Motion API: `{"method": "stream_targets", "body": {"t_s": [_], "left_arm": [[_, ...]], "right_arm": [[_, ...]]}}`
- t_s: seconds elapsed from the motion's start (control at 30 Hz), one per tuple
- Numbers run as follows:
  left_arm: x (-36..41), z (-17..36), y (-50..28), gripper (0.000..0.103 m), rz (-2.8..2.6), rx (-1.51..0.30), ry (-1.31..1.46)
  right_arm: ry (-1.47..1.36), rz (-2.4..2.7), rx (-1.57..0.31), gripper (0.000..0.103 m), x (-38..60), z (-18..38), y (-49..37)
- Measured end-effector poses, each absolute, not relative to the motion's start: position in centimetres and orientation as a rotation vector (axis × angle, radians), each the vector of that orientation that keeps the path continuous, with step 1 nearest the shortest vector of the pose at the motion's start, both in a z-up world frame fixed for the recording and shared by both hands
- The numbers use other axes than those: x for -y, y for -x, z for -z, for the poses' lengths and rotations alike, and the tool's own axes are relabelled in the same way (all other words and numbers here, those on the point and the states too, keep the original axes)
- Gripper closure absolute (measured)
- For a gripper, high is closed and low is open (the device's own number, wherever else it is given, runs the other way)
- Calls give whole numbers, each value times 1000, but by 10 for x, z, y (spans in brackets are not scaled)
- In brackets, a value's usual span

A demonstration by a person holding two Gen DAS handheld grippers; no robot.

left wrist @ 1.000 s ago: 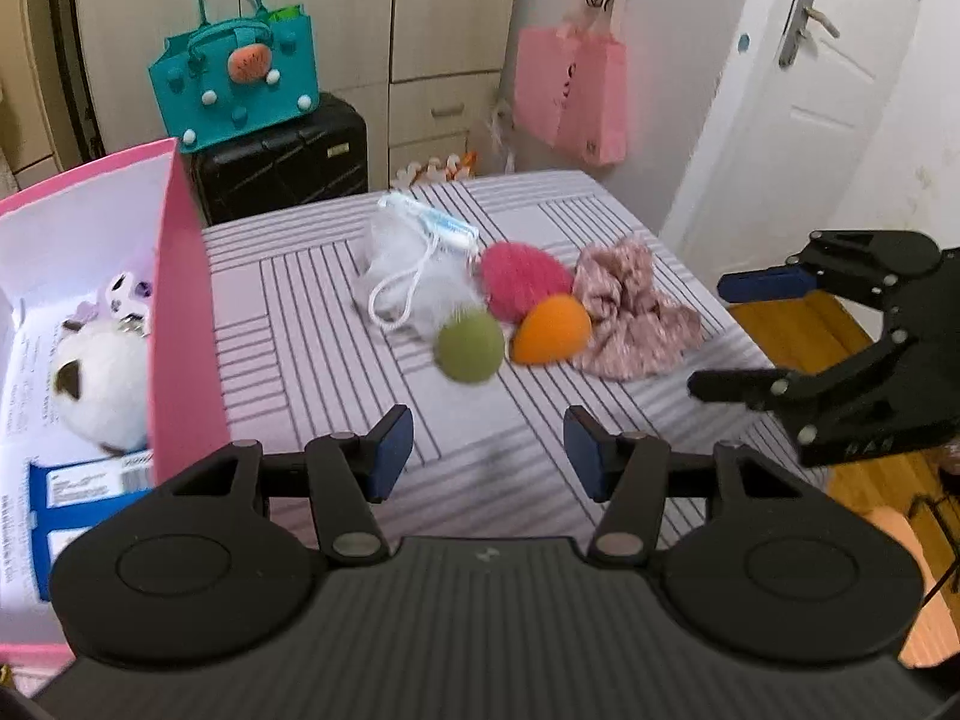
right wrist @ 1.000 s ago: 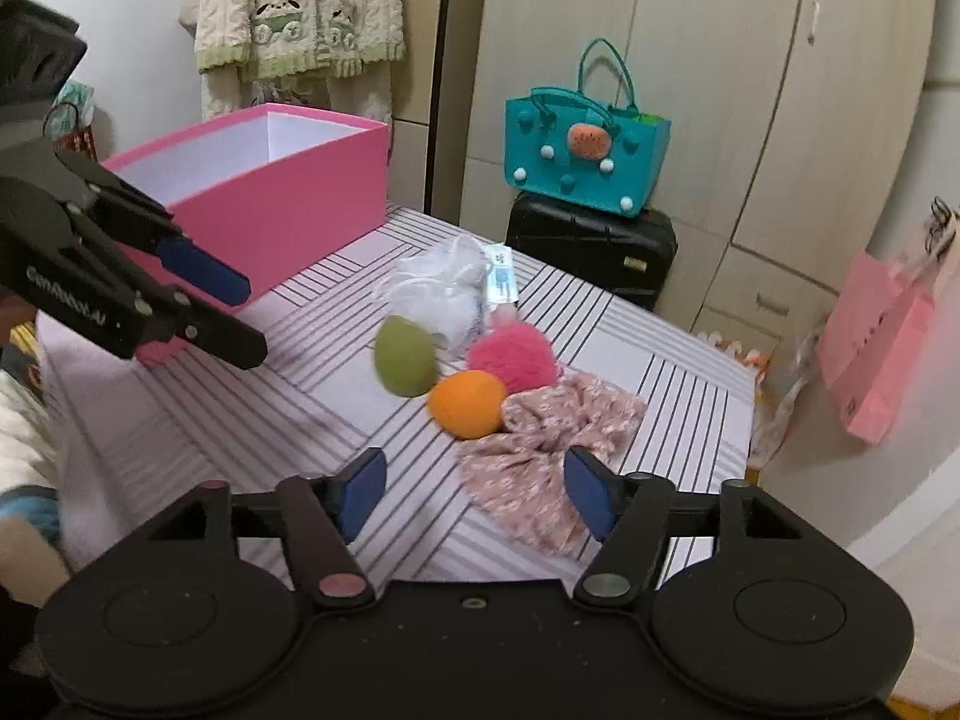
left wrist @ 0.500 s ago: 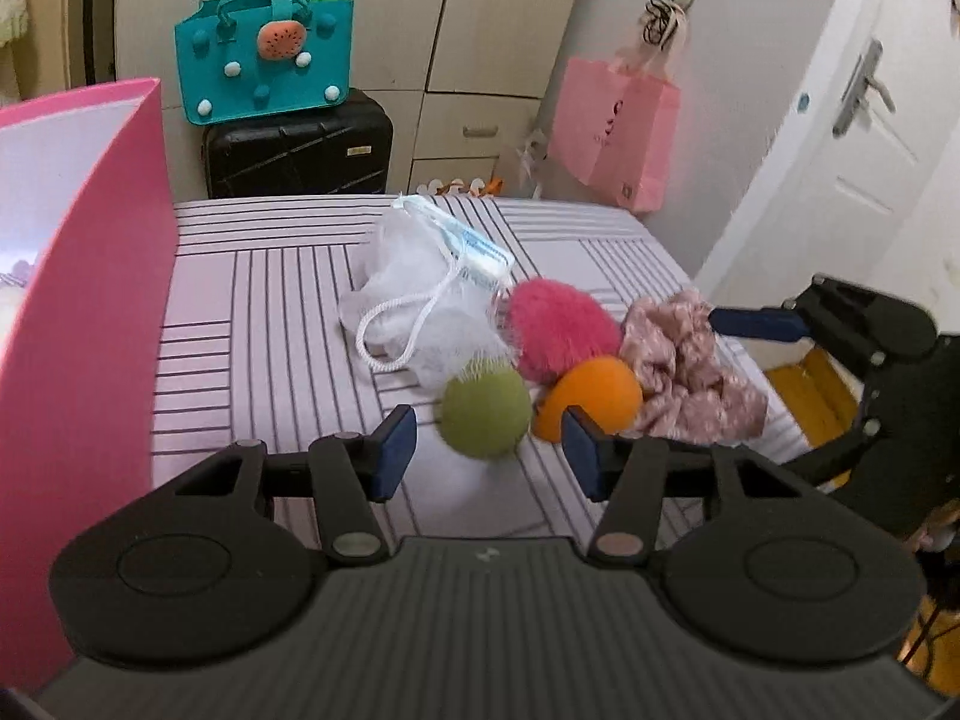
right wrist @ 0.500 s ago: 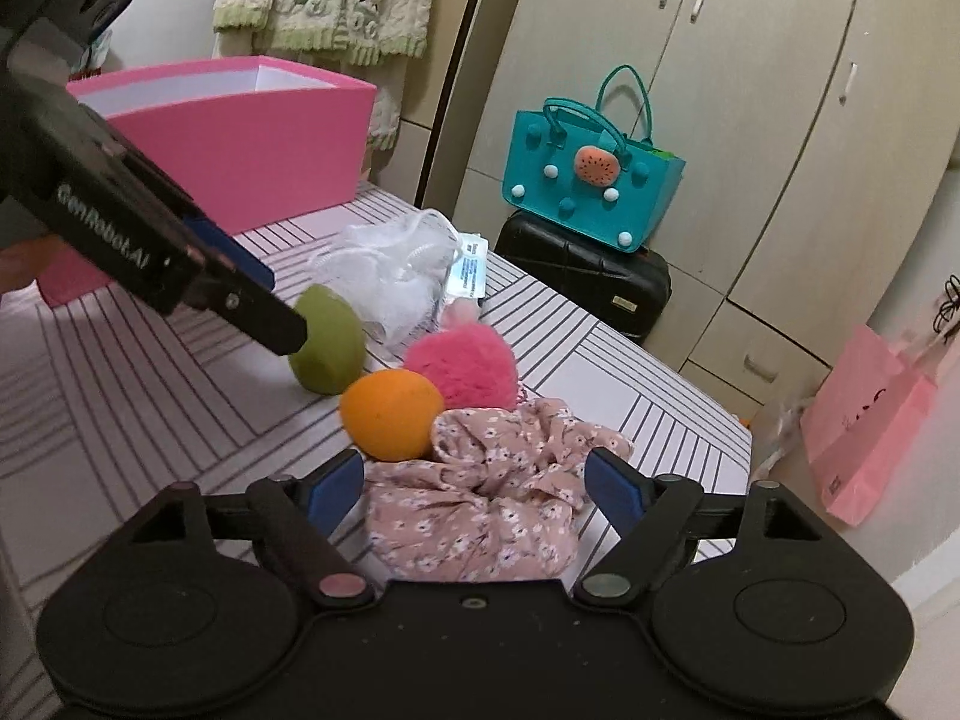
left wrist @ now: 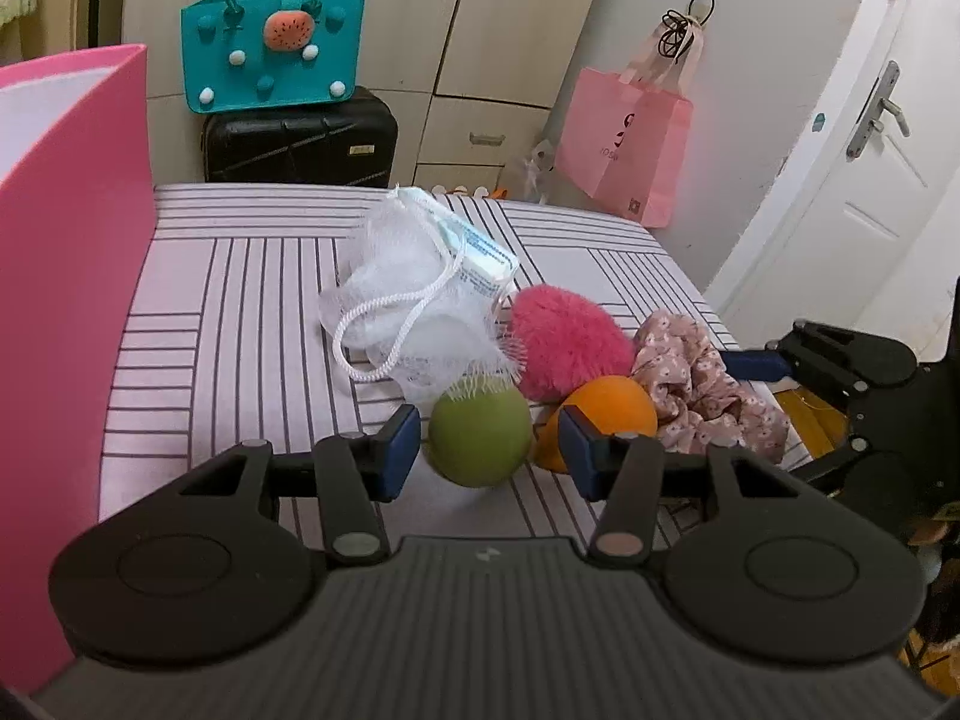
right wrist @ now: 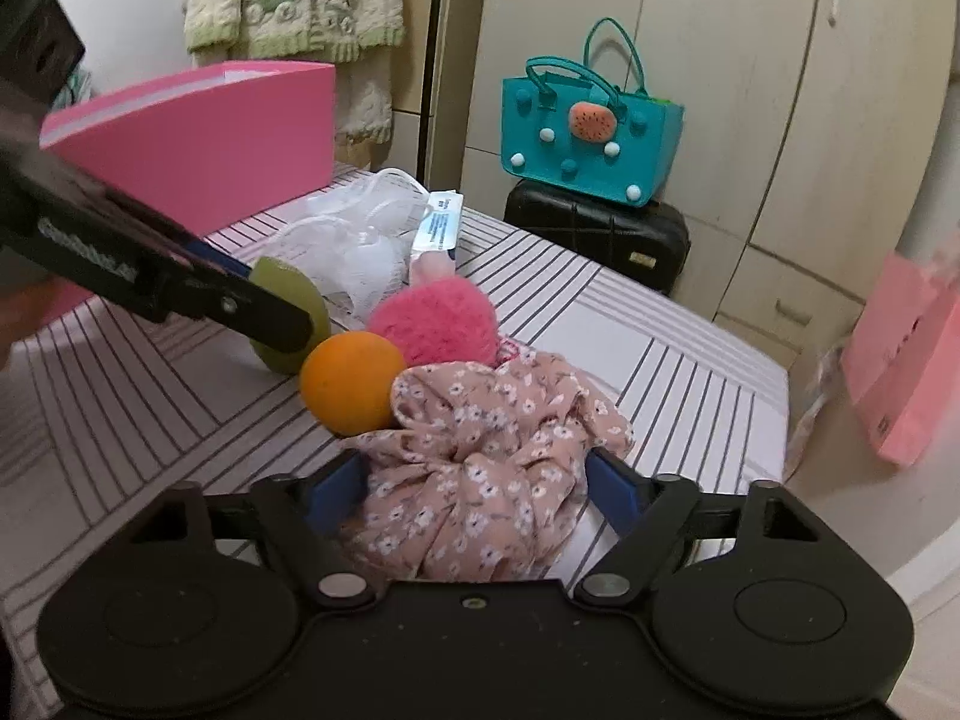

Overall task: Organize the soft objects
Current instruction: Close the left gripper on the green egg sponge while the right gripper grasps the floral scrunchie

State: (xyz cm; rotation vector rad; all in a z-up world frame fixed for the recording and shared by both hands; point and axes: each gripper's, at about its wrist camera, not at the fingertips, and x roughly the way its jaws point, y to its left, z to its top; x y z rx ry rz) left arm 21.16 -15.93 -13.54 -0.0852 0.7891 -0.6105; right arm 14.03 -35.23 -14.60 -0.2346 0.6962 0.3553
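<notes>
**Kid:** Both tongs came down closer to the soft things since a moment ago?

**Me:** Yes. My left tongs are closing round the green ball, not squeezing it yet. My right tongs are closing round the flowery scrunchie, maybe brushing it.

**Kid:** How do you do it well?

**Me:** Squeeze gently in the middle. Don't bump the orange ball or the pink puff.

**Kid:** Where is it all?

**Me:** On a striped table, with the pink box beside it. Cupboards stand behind.
</notes>
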Motion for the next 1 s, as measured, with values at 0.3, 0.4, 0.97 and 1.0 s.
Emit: {"method": "stream_targets", "body": {"t_s": [0.3, 0.4, 0.97, 1.0], "left_arm": [[163, 141, -209, 58, 586, -765, 82], [160, 144, -210, 64, 575, -780, 116], [151, 144, -194, 67, 563, -788, 110], [150, 144, -193, 67, 562, -791, 107]], "right_arm": [[201, -322, -715, 80, 350, 145, -117], [175, -293, -721, 81, 349, 144, -110], [11, -203, -758, 81, 355, 140, -91], [11, -198, -762, 81, 355, 140, -91]]}}
